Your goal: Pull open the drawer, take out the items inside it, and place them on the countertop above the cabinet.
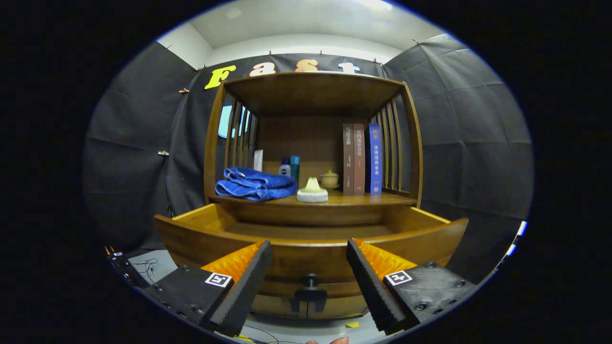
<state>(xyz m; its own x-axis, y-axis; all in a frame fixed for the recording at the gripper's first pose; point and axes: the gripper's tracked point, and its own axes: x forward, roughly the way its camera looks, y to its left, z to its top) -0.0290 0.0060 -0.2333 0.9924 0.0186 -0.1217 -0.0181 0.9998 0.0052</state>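
The hand-held gripper (309,255) hung with fingers spread before the pulled-out drawer (311,251). A towel (255,183) lay on the countertop (363,198).

Gripper (309,253), seen from its own camera. The two fingers (244,286) extend forward and converge slightly toward their tips, set well apart with a wide gap between them; nothing is held and neither inner face touches anything. Each finger shows a ridged inner pad, a ribbed outer flank, and a bolted base block carrying a small square marker. Both fingers sit level with one another, symmetric about the centre line. A fingertip of the person's hand (330,340) shows below, between the finger bases.
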